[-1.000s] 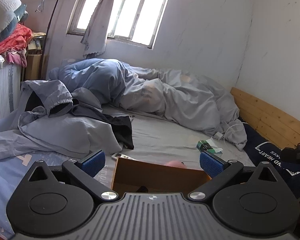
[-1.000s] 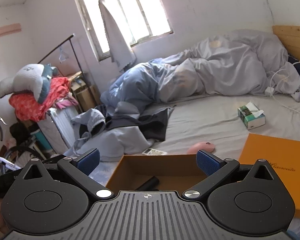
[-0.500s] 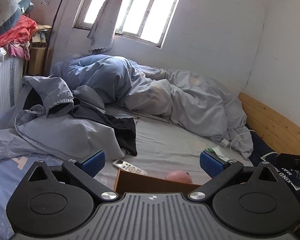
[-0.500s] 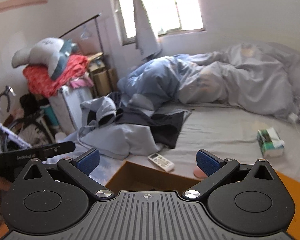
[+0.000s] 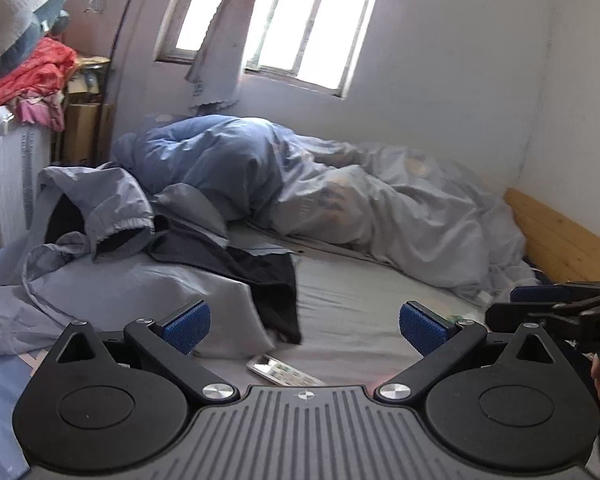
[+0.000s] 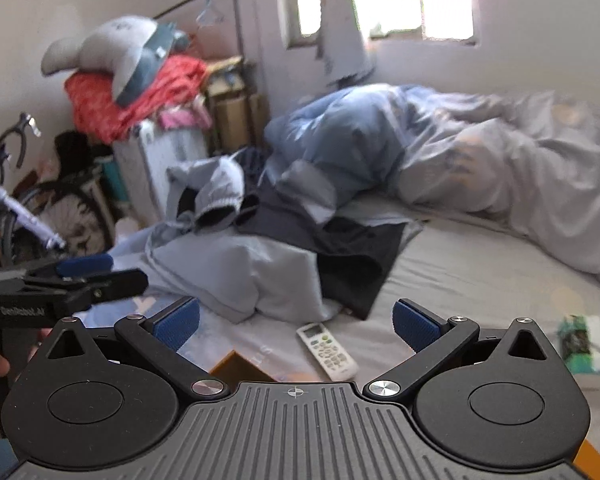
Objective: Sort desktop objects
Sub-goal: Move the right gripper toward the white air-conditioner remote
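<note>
A white remote control [image 5: 283,372] lies on the grey bed sheet just ahead of my left gripper [image 5: 304,328], which is open and empty. It also shows in the right wrist view [image 6: 327,352], between the fingers of my right gripper [image 6: 295,322], also open and empty. A corner of the orange box [image 6: 235,366] shows just below the remote. A green-and-white tissue box [image 6: 584,344] lies at the right. The other gripper shows at the edge of each view: the right one [image 5: 556,312], the left one [image 6: 71,280].
A crumpled grey-blue duvet [image 5: 340,200] and a grey jacket with dark clothes [image 5: 139,240] cover the bed's far and left parts. A wooden bed board [image 5: 560,236] runs along the right. A bicycle [image 6: 27,216] and piled bedding [image 6: 131,88] stand left of the bed.
Both grippers have tilted upward and turned left. The orange box has dropped almost out of both views, the pink object is gone from sight, and the remote now sits low between the fingers.
</note>
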A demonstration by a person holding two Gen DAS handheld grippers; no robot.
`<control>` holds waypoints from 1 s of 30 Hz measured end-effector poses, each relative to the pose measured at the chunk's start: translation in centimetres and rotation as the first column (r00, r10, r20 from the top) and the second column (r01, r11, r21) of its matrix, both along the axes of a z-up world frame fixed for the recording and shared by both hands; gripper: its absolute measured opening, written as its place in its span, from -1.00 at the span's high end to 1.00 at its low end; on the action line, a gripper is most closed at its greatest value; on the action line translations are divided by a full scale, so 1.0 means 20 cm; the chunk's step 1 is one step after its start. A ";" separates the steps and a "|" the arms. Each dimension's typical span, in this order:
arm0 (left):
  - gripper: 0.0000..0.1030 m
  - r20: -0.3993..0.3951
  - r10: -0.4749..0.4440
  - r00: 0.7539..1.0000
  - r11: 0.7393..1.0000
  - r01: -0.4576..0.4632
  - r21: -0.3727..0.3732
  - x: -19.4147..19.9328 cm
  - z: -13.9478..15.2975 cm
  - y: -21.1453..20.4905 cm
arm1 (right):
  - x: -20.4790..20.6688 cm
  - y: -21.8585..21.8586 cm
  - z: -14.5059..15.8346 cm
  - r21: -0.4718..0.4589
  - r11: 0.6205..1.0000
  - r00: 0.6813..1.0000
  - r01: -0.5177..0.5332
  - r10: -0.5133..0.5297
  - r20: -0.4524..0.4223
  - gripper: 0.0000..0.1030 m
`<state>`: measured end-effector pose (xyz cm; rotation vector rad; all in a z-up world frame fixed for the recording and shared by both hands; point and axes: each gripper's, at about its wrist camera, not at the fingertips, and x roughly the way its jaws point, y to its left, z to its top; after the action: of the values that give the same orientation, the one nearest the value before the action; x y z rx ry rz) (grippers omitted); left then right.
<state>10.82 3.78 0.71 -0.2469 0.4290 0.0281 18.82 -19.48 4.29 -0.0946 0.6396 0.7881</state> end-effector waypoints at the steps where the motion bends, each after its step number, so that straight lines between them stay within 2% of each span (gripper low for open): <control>1: -1.00 -0.005 0.032 0.999 0.999 -0.032 0.007 0.01 -0.01 0.02 | 0.05 0.04 -0.02 -0.010 1.000 1.000 -0.019 0.019 -0.009 -1.00; 5: -1.00 -0.042 0.169 0.985 0.985 -0.168 0.028 0.03 -0.07 0.06 | 0.24 0.20 -0.14 -0.072 0.991 0.993 -0.109 0.106 -0.044 -1.00; 11: -1.00 -0.060 0.214 0.975 0.975 -0.210 0.068 0.06 -0.16 0.09 | 0.48 0.46 -0.40 -0.201 0.963 0.980 -0.181 0.161 -0.115 -0.99; 15: -1.00 -0.061 0.273 0.960 0.961 -0.268 0.074 0.08 -0.18 0.16 | 0.61 0.59 -0.56 -0.273 0.938 0.970 -0.214 0.172 -0.171 -0.95; 17: -1.00 -0.071 0.307 0.949 0.951 -0.302 0.074 0.09 -0.20 0.19 | 0.62 0.61 -0.66 -0.295 0.927 0.964 -0.231 0.176 -0.200 -0.77; 22: -1.00 -0.120 0.312 0.943 0.950 -0.308 0.052 0.12 -0.28 0.27 | 0.70 0.67 -0.83 -0.344 0.904 0.953 -0.255 0.173 -0.250 -0.76; 25: -1.00 -0.140 0.263 0.955 0.964 -0.265 0.007 0.14 -0.32 0.31 | 0.77 0.70 -0.93 -0.372 0.889 0.946 -0.266 0.166 -0.279 -0.71; 28: -1.00 -0.129 0.219 0.967 0.975 -0.221 -0.005 0.14 -0.34 0.30 | 0.81 0.73 -1.02 -0.395 0.875 0.938 -0.281 0.162 -0.307 -0.56; 30: -1.00 -0.127 0.208 0.970 0.978 -0.210 0.000 0.15 -0.35 0.28 | 0.83 0.74 -1.07 -0.410 0.865 0.933 -0.291 0.161 -0.322 -0.54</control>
<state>13.88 9.47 -6.21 -0.3038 0.5282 0.2486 35.40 -4.66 -17.01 -0.5031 1.0911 0.8762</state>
